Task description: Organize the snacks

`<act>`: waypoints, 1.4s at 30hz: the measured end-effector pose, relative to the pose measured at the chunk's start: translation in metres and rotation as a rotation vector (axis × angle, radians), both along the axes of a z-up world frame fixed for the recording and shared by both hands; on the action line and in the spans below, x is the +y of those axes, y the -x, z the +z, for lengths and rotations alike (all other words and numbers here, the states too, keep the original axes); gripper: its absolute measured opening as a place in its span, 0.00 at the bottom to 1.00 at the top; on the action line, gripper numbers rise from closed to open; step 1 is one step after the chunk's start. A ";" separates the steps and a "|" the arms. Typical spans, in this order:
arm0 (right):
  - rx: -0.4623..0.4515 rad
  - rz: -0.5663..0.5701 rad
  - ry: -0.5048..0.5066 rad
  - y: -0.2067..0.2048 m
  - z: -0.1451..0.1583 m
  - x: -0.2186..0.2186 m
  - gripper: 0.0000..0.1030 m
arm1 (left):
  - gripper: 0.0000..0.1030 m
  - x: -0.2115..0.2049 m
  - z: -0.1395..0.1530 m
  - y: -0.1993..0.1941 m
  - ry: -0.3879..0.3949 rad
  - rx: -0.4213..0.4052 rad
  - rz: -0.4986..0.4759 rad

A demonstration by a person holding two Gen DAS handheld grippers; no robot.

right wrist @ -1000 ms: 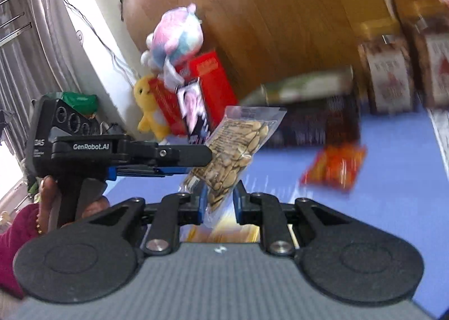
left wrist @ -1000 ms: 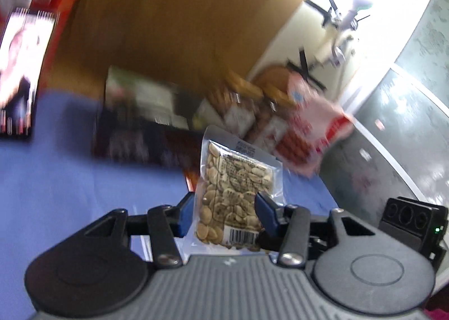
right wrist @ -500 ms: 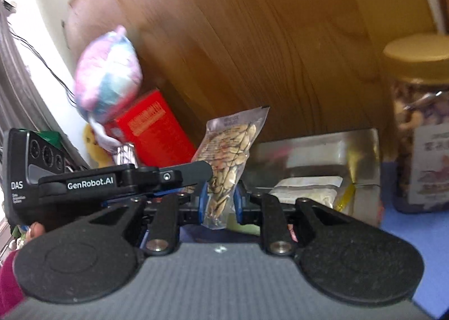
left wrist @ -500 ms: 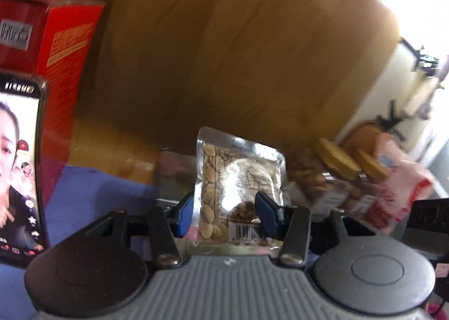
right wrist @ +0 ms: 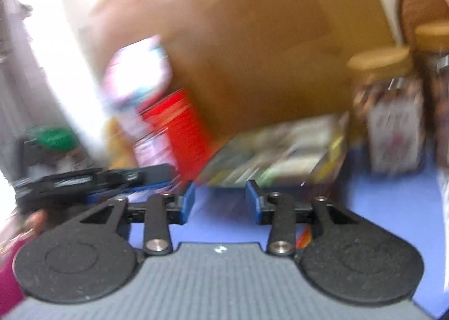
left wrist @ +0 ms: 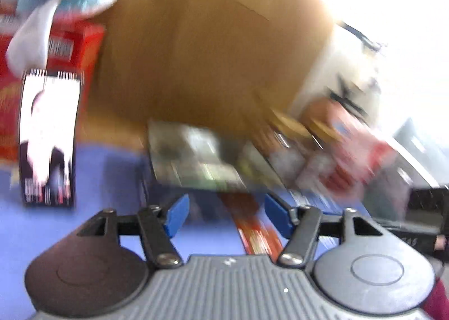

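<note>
We note that the nut packets pinched half a second ago are gone from both tools. The left tool (left wrist: 226, 214) and right tool (right wrist: 220, 202) have just been opening; both now stand spread, nothing between the pads. Through the blur we cannot pick the packets out. Ahead, a tray (right wrist: 280, 157) of snacks rests on the blue surface (left wrist: 84, 230) before a brown wooden board (left wrist: 210, 53), jars (right wrist: 393, 112) beside it.

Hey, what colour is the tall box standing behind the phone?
Red. The box shows best in the right wrist view, though blurred.
</note>
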State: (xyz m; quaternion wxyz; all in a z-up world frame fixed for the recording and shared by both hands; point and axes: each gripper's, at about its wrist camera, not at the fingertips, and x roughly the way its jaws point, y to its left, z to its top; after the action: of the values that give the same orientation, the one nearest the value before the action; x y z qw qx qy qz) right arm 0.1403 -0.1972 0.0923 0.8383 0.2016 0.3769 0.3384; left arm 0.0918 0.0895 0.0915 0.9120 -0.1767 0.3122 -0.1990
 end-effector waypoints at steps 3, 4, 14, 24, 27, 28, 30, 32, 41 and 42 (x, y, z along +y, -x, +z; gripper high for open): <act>0.033 0.116 0.036 0.073 -0.011 -0.007 0.48 | 0.63 -0.003 -0.022 0.061 0.037 0.081 -0.135; 0.033 0.131 0.080 0.095 -0.016 -0.007 0.48 | 0.63 -0.007 -0.030 0.077 0.044 0.108 -0.157; -0.066 0.188 0.302 0.190 -0.037 0.027 0.48 | 0.63 -0.024 -0.082 0.134 0.124 0.272 -0.138; -0.048 0.086 0.268 0.195 -0.043 0.026 0.49 | 0.63 -0.043 -0.078 0.146 0.004 0.232 -0.078; -0.045 0.047 0.251 0.200 -0.043 0.024 0.49 | 0.64 -0.043 -0.074 0.154 -0.035 0.212 -0.049; -0.046 0.034 0.246 0.203 -0.042 0.024 0.49 | 0.64 -0.043 -0.073 0.158 -0.050 0.200 -0.036; -0.056 0.000 0.242 0.210 -0.040 0.021 0.49 | 0.65 -0.041 -0.069 0.164 -0.082 0.176 -0.008; -0.080 -0.039 0.245 0.216 -0.036 0.018 0.49 | 0.64 -0.037 -0.063 0.168 -0.109 0.145 0.014; -0.152 -0.363 0.303 0.193 -0.023 0.006 0.62 | 0.73 -0.032 -0.047 0.150 -0.318 -0.014 0.206; -0.150 -0.390 0.309 0.187 -0.024 0.006 0.62 | 0.73 -0.032 -0.048 0.147 -0.333 -0.029 0.229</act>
State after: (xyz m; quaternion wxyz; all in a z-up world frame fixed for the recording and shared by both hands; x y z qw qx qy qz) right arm -0.0468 -0.1908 0.0680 0.9342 0.1141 0.3150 0.1229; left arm -0.0548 0.0578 0.0433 0.9496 -0.0548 0.3057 -0.0422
